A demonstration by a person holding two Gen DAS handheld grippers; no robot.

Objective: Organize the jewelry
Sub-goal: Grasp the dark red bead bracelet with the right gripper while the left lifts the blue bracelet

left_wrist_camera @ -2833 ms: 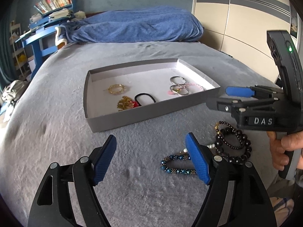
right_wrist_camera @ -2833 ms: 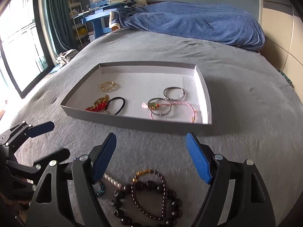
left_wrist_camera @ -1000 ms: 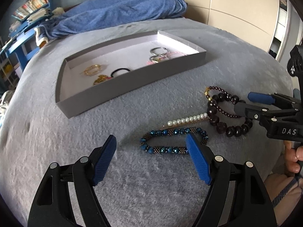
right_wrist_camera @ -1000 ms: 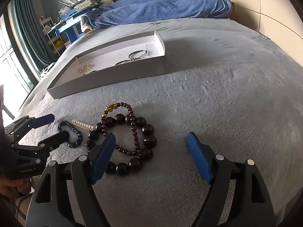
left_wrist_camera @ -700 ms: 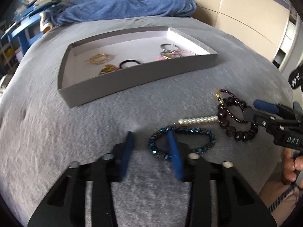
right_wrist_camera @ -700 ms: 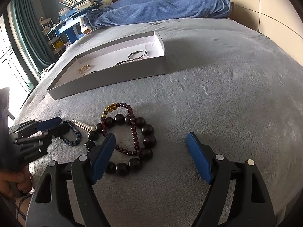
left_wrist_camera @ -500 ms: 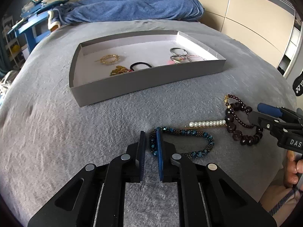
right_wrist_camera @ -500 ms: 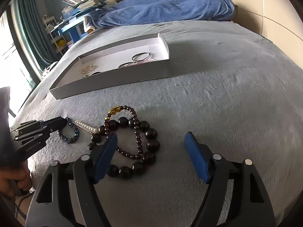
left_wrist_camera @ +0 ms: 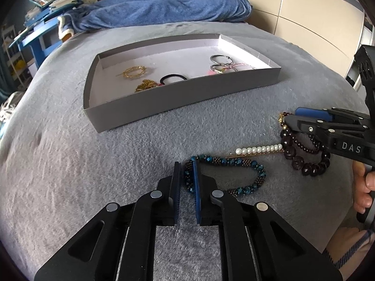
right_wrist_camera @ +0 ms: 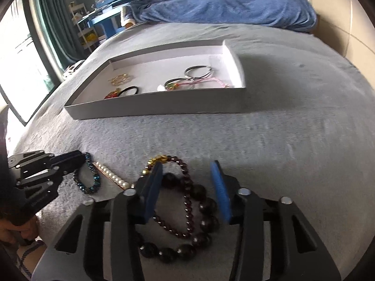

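My left gripper (left_wrist_camera: 186,166) is shut on the left end of a blue beaded bracelet (left_wrist_camera: 243,164) that lies on the grey bed cover; the bracelet also shows in the right wrist view (right_wrist_camera: 90,178). A pearl hairpin (left_wrist_camera: 257,150) lies beside it. My right gripper (right_wrist_camera: 187,175) is partly open, lowered around the dark maroon bead bracelets (right_wrist_camera: 187,210), which also show in the left wrist view (left_wrist_camera: 307,161). The grey tray (left_wrist_camera: 182,93) ahead holds gold pieces (left_wrist_camera: 134,72), a black hair tie (left_wrist_camera: 173,79) and silver rings (left_wrist_camera: 220,58).
A blue blanket (left_wrist_camera: 164,7) lies at the far end of the bed. A blue desk with books (left_wrist_camera: 39,30) stands at the back left. A beige wardrobe (left_wrist_camera: 304,11) is on the right. A window (right_wrist_camera: 21,58) is left in the right wrist view.
My left gripper has closed from wide open onto the blue bracelet's end. My right gripper has moved forward and down over the maroon bracelets and its jaws have narrowed.
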